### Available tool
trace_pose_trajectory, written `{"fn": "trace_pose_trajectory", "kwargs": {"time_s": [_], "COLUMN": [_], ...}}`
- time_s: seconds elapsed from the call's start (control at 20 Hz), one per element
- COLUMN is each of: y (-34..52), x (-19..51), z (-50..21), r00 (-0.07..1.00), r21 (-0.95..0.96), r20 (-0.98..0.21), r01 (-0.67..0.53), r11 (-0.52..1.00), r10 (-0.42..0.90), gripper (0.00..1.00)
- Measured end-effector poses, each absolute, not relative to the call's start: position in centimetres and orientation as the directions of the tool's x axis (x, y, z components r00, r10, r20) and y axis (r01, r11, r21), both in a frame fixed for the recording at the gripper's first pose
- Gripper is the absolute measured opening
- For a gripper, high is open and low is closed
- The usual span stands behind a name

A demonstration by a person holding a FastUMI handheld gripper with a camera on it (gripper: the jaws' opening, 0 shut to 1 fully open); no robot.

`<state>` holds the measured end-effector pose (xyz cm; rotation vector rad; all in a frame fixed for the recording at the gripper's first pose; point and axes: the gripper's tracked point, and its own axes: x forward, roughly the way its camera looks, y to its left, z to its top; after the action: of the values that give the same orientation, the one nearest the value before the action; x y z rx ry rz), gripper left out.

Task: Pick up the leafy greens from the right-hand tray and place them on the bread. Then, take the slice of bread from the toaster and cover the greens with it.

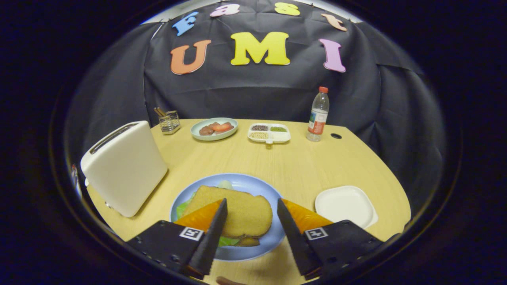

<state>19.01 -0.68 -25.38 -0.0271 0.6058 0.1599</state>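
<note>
The gripper (251,208) hangs wide open, holding nothing. Between its fingers lies the bread (233,209) over the greens (183,208) on the plate (253,184). The toaster (124,168) stands left, a tray (345,205) right.

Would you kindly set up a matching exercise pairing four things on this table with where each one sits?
Things:
1. slice of bread
2. toaster
3. water bottle
4. white square tray

Places:
A. far side, beside the divided dish
B. on the blue plate, over greens, between the open gripper fingers
C. right of the blue plate
D. left of the blue plate

Pairs: 1-B, 2-D, 3-A, 4-C
</note>
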Motion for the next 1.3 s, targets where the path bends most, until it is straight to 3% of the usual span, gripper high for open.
{"fn": "trace_pose_trajectory", "kwargs": {"time_s": [0.05,0.1,0.5,0.9,1.3], "y": [-0.5,-0.8,-2.8,-4.3,-3.4], "x": [19.1,18.5,12.8,3.8,-0.3], "z": [-24.6,-23.2,-13.0,-3.3,-0.4], "r00": [0.825,0.842,0.946,0.994,0.999], "r21": [0.016,0.016,0.149,0.023,0.041], "r20": [-0.549,-0.525,-0.315,-0.101,-0.041], "r01": [-0.149,-0.138,-0.028,0.031,-0.005], "r11": [0.989,0.990,0.988,0.999,0.999], "r10": [0.133,0.125,0.074,-0.028,0.006], "gripper": [0.97,0.98,0.97,0.96,0.96]}}
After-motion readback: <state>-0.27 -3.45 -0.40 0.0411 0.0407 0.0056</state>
